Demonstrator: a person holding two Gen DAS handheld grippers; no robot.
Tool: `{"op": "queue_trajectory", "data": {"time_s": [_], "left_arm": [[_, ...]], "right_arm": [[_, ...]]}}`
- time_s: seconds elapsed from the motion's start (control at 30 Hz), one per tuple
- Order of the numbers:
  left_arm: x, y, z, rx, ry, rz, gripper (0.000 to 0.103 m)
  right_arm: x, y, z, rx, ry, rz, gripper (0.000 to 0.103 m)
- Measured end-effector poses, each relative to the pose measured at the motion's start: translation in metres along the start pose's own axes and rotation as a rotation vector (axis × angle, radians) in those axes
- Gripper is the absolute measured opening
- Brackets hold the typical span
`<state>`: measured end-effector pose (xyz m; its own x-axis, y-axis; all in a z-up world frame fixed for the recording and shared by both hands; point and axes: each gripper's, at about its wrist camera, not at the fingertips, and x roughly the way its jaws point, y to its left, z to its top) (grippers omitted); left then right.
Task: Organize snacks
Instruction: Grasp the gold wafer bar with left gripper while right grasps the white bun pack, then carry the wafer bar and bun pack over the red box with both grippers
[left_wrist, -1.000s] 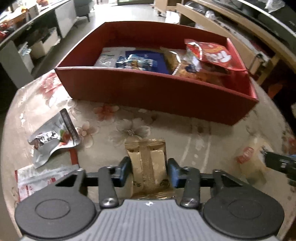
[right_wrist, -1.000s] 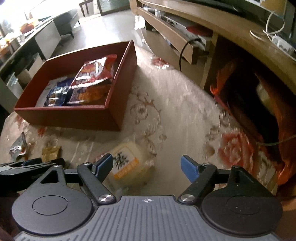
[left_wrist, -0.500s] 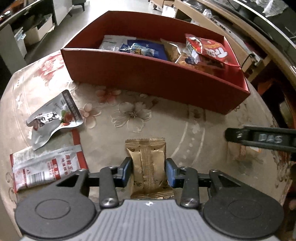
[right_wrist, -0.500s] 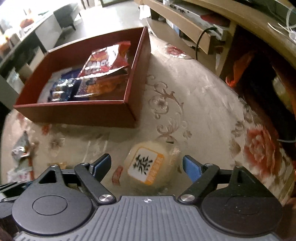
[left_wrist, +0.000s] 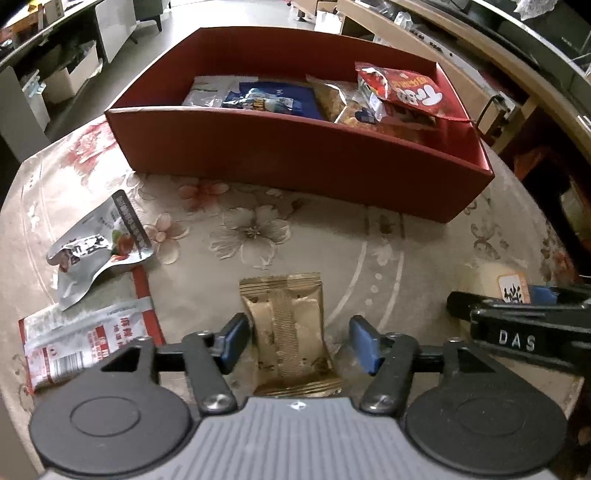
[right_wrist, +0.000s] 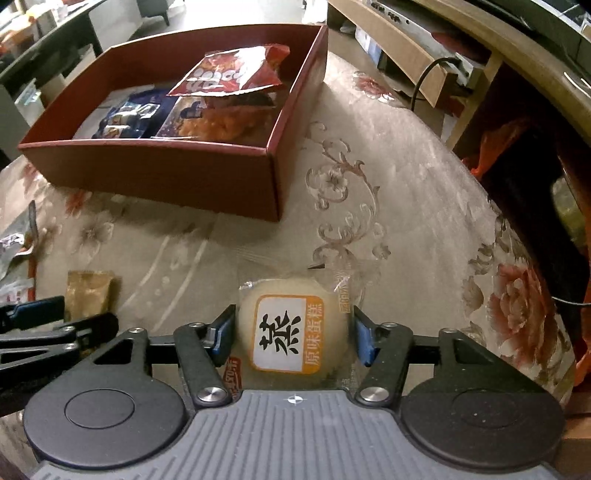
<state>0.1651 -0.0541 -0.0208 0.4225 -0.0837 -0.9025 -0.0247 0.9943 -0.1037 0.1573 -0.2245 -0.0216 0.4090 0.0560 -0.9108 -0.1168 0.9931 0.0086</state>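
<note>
Left wrist view: my left gripper (left_wrist: 297, 341) has its jaws spread wide around the gold wafer pack (left_wrist: 290, 334), which lies flat on the tabletop (left_wrist: 369, 251). The left pad is just beside it and the right pad is clear, so nothing is gripped. The red box (left_wrist: 295, 162) beyond already holds about 4 bags. A silver pouch (left_wrist: 96, 251) and a red-and-white sachet (left_wrist: 85, 336) are not yet boxed.

Right wrist view: my right gripper (right_wrist: 293, 338) has its jaws either side of the steamed cake packet (right_wrist: 291, 332), pads right at the wrapper. Can't tell if they're actually squeezing.

My guess is we're roughly halfway, with 4 loose snacks left to go in.
</note>
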Motion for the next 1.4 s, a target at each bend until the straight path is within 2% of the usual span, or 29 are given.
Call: {"op": "queue_trajectory", "data": {"time_s": [0.07,0.1,0.13,0.17,0.23,0.3,0.47,0.73,1.4], "left_arm": [[0.001,-0.006,-0.002,0.008,-0.006,0.028,0.068],[0.001,-0.009,-0.003,0.017,-0.012,0.048,0.063],[0.0,-0.01,-0.004,0.028,-0.018,0.074,0.054],[0.0,-0.011,-0.005,0.035,-0.022,0.09,0.051],[-0.002,-0.007,-0.006,0.033,-0.025,0.088,0.045],[-0.003,-0.003,-0.006,0.016,-0.02,0.079,0.043],[-0.009,0.002,-0.01,-0.002,-0.018,0.07,0.043],[-0.033,0.011,-0.012,-0.023,-0.065,0.026,0.043],[-0.066,0.02,-0.007,-0.006,-0.163,0.0,0.043]], "right_arm": [[-0.002,0.001,0.0,-0.005,0.0,0.006,0.068],[-0.003,0.002,0.0,-0.009,-0.002,0.008,0.068],[-0.004,0.002,0.001,-0.012,-0.005,0.01,0.068],[-0.006,0.003,0.001,-0.014,-0.008,0.013,0.068],[-0.008,0.003,0.002,-0.023,-0.012,0.019,0.067],[-0.01,0.003,0.002,-0.034,-0.014,0.021,0.066],[-0.015,0.008,0.004,-0.062,-0.027,0.024,0.066],[-0.03,0.02,-0.002,-0.093,-0.062,0.035,0.066],[-0.066,0.044,-0.019,-0.07,-0.158,0.075,0.066]]}}
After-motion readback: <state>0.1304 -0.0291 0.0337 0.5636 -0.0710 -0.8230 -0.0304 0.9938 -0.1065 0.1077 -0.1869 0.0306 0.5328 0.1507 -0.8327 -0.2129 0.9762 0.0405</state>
